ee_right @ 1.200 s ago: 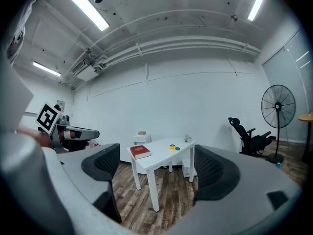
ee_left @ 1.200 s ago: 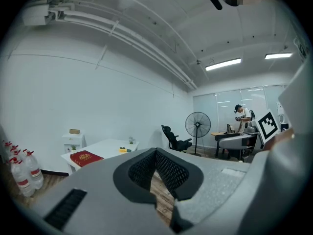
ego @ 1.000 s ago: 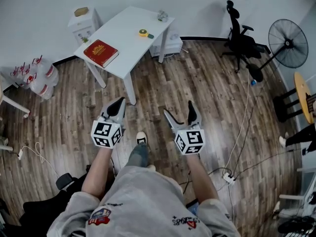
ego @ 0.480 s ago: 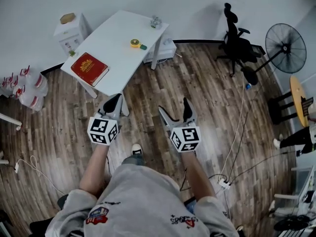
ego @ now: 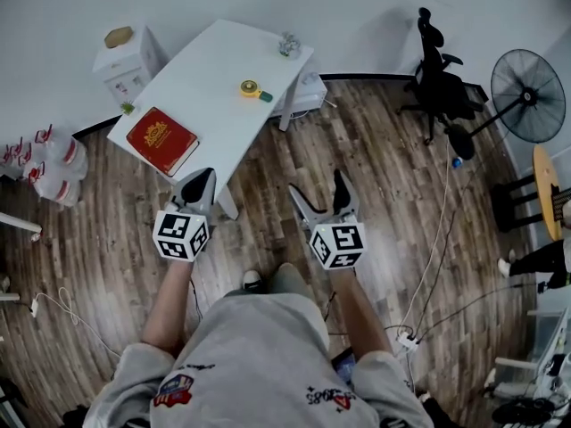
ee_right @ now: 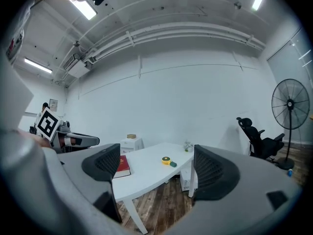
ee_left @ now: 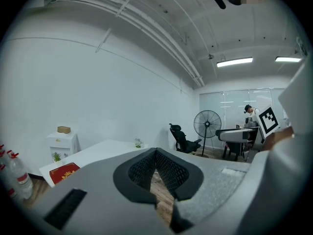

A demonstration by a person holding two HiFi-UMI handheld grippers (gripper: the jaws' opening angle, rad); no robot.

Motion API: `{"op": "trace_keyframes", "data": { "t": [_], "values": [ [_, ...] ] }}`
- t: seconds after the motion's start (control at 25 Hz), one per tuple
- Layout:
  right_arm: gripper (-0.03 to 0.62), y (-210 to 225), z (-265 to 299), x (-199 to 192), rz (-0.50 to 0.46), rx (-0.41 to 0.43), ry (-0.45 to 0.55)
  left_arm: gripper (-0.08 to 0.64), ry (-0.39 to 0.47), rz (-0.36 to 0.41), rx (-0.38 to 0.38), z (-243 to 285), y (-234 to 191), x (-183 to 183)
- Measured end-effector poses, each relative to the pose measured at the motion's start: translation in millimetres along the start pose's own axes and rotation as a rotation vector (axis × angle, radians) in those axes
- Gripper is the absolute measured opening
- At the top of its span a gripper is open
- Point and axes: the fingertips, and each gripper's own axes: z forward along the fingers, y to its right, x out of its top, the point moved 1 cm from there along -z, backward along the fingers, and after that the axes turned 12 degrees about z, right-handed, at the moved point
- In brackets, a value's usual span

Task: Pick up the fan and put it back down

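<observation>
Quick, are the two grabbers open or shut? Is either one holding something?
Left gripper: shut, holding nothing.
Right gripper: open, holding nothing.

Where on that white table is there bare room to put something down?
The middle of the white table is bare, between the red book and the small yellow-green object. The far corner, holding a small clear ornament, is tighter.

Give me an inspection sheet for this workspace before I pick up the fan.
Surface: white table, mostly bare.
Job's things: yellow item with green end, probably the fan, lying on the table, untouched.
Clutter: red book at the table's near end.
Grippers: left hand-held gripper shut, empty; right hand-held gripper open, empty.
Cables: cable across the wood floor to a power strip.
Surroundings: office chair, floor fan, water bottles, white cabinet.
</observation>
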Motion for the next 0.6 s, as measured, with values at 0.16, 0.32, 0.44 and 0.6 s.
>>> {"op": "trace_keyframes", "data": {
  "t": [0.16,0.32,0.44,0.6],
  "values": [
    [0.457,18,49,5,0.005,0.026,-0.008,0.003,-0.017,-0.008,0.023,36,-25,-4],
    [0.457,47,112,10,0.005,0.062,-0.021,0.003,-0.036,-0.017,0.052,88,-49,-11],
    [0.456,76,169,22,0.013,0.096,-0.035,0.005,-0.050,-0.021,0.088,135,-73,-4],
    [0.456,107,249,51,0.003,0.168,-0.051,0.005,-0.055,-0.027,0.152,199,-110,18]
  ]
}}
